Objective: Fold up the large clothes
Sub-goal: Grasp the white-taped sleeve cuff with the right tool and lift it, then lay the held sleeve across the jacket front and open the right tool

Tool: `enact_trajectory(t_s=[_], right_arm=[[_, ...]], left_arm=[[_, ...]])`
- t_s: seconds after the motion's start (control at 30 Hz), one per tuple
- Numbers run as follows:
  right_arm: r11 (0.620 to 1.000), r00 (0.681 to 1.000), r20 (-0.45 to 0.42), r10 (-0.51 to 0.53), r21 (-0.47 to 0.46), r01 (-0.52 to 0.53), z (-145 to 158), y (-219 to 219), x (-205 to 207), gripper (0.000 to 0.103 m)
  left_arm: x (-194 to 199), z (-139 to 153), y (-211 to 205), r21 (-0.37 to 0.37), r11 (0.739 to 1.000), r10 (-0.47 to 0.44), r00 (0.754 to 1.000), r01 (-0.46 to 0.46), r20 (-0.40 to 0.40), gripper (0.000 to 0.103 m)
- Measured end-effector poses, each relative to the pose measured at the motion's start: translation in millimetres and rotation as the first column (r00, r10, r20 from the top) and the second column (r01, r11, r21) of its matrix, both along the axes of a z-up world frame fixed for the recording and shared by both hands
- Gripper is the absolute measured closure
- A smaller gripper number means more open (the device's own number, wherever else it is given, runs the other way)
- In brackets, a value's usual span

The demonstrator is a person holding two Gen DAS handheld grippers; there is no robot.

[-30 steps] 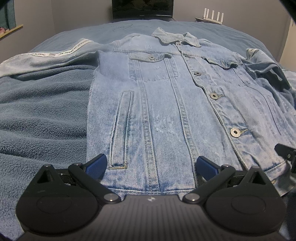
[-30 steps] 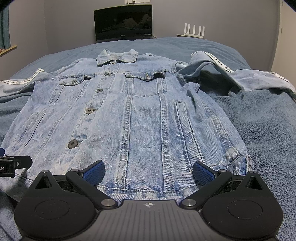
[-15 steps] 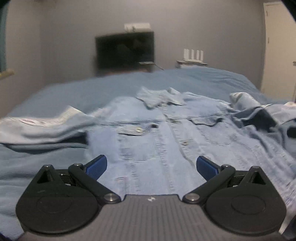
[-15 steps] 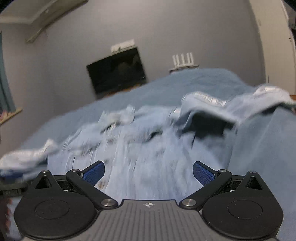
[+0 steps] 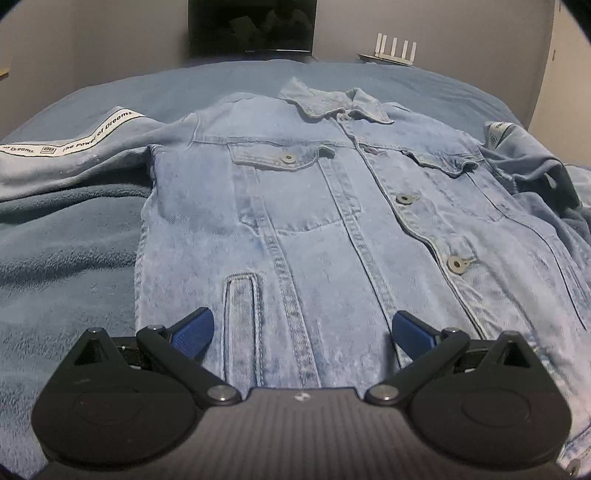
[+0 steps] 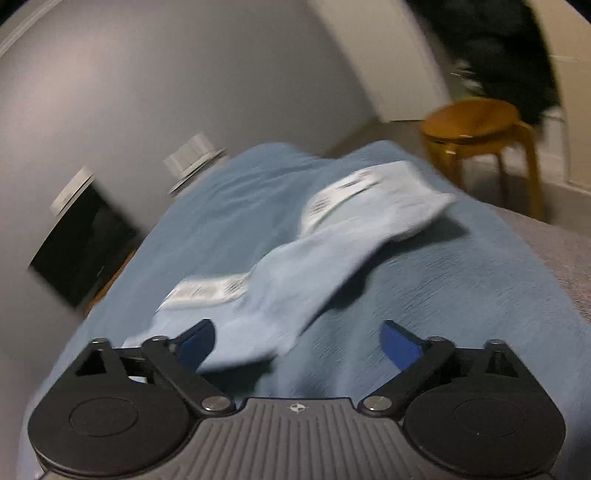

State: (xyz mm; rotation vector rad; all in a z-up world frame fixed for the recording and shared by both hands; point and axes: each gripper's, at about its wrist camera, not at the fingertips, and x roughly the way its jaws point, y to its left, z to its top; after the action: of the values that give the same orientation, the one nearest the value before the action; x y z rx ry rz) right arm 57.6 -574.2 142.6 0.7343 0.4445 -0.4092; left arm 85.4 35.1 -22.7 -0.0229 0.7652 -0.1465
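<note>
Your left gripper [image 5: 301, 334] hangs low over the lower front of the denim jacket [image 5: 332, 229], fingers spread wide with nothing between the blue pads [image 5: 194, 332]. The jacket lies face up and buttoned on the blue blanket [image 5: 62, 266], collar [image 5: 332, 101] toward the far wall, its vertical welt pocket [image 5: 242, 325] running right between your fingers. One sleeve [image 5: 74, 147] stretches out to the left, a white printed tape along it (lettering partly readable, "The Power of Dreams"). Your right gripper [image 6: 299, 341] points across the bed at the other sleeve [image 6: 314, 258], which lies on the blanket [image 6: 461, 295] with its cuff toward the wooden stool [image 6: 480, 129]; fingers apart here too, gripping nothing, near end of the sleeve just beside the left pad [image 6: 195, 341]. This view is motion-blurred. A dark screen [image 5: 251, 26] stands against the wall.
</note>
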Motion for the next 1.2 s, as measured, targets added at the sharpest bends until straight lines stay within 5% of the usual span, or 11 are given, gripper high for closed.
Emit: enact_trajectory(t_s=[0.37, 0.43, 0.47, 0.5, 0.57, 0.77, 1.0, 1.2], right_arm=[[0.989, 0.985, 0.094, -0.148, 0.039, 0.145, -36.0, -42.9, 24.7, 0.046], [0.985, 0.979, 0.11, -0.173, 0.041, 0.169, -38.0, -52.4, 27.2, 0.06], [0.982, 0.977, 0.109, -0.185, 0.042, 0.181, -36.5, -55.2, 29.5, 0.077], [0.98, 0.974, 0.11, -0.197, 0.045, 0.193, -33.2, -57.3, 30.6, 0.09], [0.984, 0.974, 0.14, -0.176, 0.023, 0.174, -18.8, -55.4, 32.3, 0.093], [0.966, 0.972, 0.235, 0.02, -0.256, 0.042, 68.8, 5.5, 49.9, 0.094], [0.81, 0.889, 0.275, 0.367, -0.565, -0.16, 156.2, 150.2, 78.3, 0.094], [0.637, 0.773, 0.171, 0.612, -0.686, -0.353, 154.5, 299.7, 106.8, 0.095]], left_arm=[[18.3, -12.2, -7.6, 0.033, 0.999, 0.011, 1.0, -0.01, -0.029, 0.0], [18.9, -13.4, -7.4, 0.035, 0.999, 0.01, 0.999, -0.009, -0.03, 0.0], [19.8, -13.7, -6.9, 0.032, 0.999, 0.012, 0.999, -0.011, -0.033, 0.0], [20.3, -13.7, -6.4, 0.028, 1.0, 0.013, 0.999, -0.012, -0.036, 0.0], [22.3, -14.2, -5.0, 0.017, 1.0, 0.017, 0.999, -0.016, -0.046, 0.0], [25.2, -16.1, -3.4, 0.002, 0.999, 0.044, 0.997, -0.044, -0.056, 0.0], [22.9, -15.9, -0.8, -0.007, 0.999, 0.035, 0.998, -0.036, -0.045, 0.0], [22.4, -10.4, 6.5, -0.052, 0.998, 0.042, 0.998, -0.044, -0.044, 0.0]])
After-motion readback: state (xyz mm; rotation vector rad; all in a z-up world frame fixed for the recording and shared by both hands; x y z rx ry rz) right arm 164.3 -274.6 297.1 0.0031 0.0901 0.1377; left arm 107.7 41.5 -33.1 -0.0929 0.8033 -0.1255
